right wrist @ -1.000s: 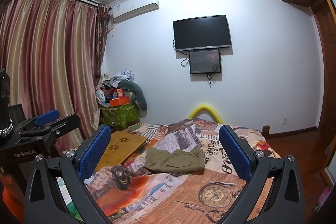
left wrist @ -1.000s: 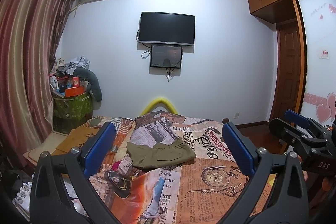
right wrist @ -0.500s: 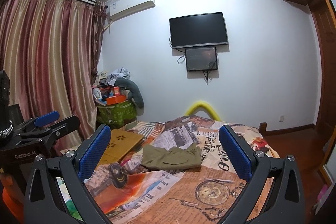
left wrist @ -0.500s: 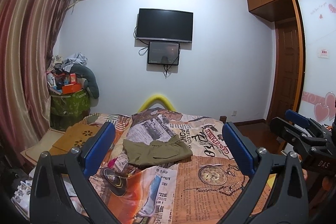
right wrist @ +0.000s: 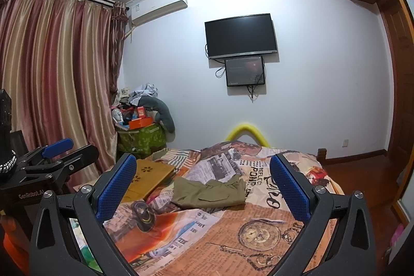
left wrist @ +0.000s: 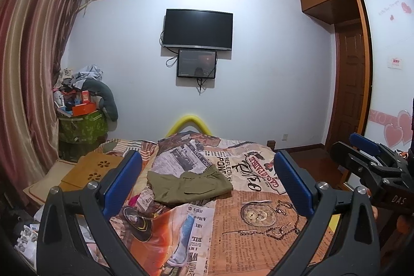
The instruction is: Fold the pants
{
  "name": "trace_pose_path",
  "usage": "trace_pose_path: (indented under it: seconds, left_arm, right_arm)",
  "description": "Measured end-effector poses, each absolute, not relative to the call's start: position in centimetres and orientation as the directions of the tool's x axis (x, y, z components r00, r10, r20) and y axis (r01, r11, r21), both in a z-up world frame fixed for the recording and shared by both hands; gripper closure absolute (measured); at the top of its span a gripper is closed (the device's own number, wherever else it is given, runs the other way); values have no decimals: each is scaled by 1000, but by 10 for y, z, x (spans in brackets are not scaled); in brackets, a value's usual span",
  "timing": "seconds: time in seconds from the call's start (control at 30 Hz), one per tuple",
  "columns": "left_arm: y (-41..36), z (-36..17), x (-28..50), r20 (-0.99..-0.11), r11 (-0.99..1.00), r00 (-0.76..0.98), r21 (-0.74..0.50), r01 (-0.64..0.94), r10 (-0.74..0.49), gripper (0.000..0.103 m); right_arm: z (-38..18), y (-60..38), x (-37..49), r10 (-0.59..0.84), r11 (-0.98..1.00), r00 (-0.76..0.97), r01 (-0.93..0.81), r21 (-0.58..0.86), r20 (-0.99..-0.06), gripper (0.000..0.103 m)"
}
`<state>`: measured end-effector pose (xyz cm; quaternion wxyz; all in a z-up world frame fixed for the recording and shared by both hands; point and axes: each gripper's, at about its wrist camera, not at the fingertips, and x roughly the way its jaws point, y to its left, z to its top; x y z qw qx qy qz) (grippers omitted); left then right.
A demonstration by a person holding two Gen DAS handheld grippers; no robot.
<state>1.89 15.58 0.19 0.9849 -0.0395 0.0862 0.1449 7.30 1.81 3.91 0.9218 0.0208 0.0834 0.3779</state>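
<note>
Olive-green pants [left wrist: 187,186] lie folded into a compact rectangle on the bed, far ahead of both grippers; the right wrist view shows the pants [right wrist: 211,192] too. My left gripper [left wrist: 207,183] is open, held above the near part of the bed with nothing between its blue pads. My right gripper [right wrist: 203,185] is open as well and empty. Each gripper shows at the edge of the other's view: the right gripper [left wrist: 362,149] at right, the left gripper [right wrist: 58,146] at left.
The bed has a newspaper-print cover [left wrist: 258,219]. A wooden lap desk [left wrist: 90,172] rests at its left edge. A green bin piled with clutter [left wrist: 82,126] stands by the curtain [left wrist: 23,95]. A TV [left wrist: 198,29] hangs on the far wall; a wooden wardrobe and door [left wrist: 352,84] are at right.
Both views have tilted slightly upward and drawn back, so the pants sit lower and farther in frame. The pants have not moved and both grippers stay open.
</note>
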Motion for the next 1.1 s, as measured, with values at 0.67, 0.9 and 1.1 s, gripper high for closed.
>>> trace_pose_path:
  seconds: [0.67, 0.9, 1.1]
  left_arm:
    - [153, -1, 20, -195, 959, 945, -51, -278, 263, 0]
    - [154, -1, 22, -202, 962, 946, -48, -268, 254, 0]
    - [155, -2, 22, -203, 962, 946, -47, -268, 254, 0]
  right_arm:
    - [40, 16, 73, 698, 716, 702, -690, 106, -140, 1]
    - [41, 16, 73, 698, 716, 702, -689, 109, -143, 1]
    - [41, 17, 74, 697, 717, 702, -689, 111, -147, 1]
